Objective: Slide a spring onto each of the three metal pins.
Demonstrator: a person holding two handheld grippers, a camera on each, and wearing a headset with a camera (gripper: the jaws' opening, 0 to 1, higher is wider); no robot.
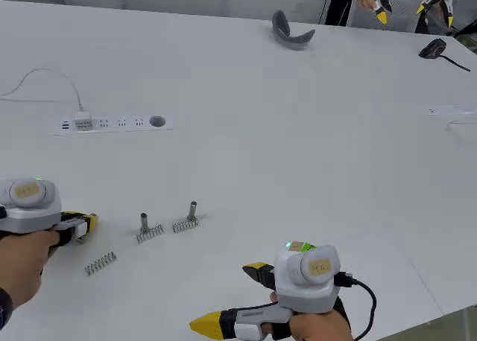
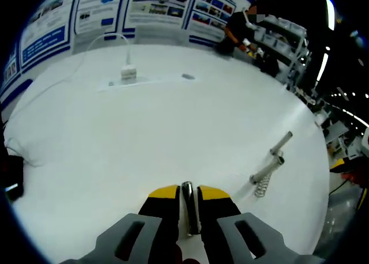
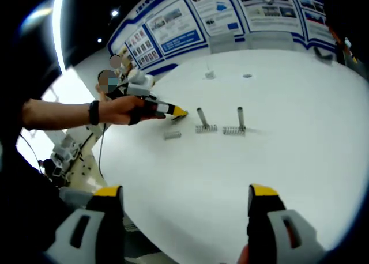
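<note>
Left hand-held gripper (image 2: 188, 192) clamping a pin (image 2: 190, 218), right hand-held gripper (image 3: 185, 190) wide by table (image 1: 298, 132) edge

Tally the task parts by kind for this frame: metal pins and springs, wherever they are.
Metal pins: 3 (two standing, one held in the left tool)
Springs: 3 (all lying loose, none on a pin)
Total: 6

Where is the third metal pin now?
The left gripper clamps the pin, seen in its own view, left of the two standing pins.
</note>
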